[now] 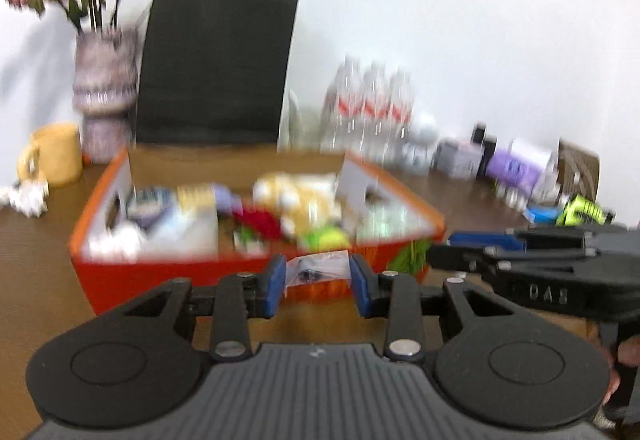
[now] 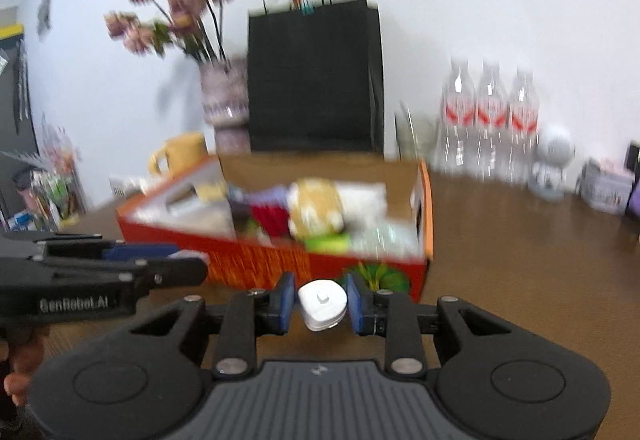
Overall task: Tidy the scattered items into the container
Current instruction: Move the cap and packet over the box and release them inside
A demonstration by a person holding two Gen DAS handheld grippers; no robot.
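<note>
Orange box on brown table, open-topped, crammed with mixed items. White plastic plug clamped in right gripper. Clear packet, dark contents, pinched in left gripper, before box.

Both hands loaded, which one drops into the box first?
Probably right, by a small margin. The right gripper holds a white plastic piece just short of the orange box. The left gripper, with a clear packet, looks no closer.
</note>
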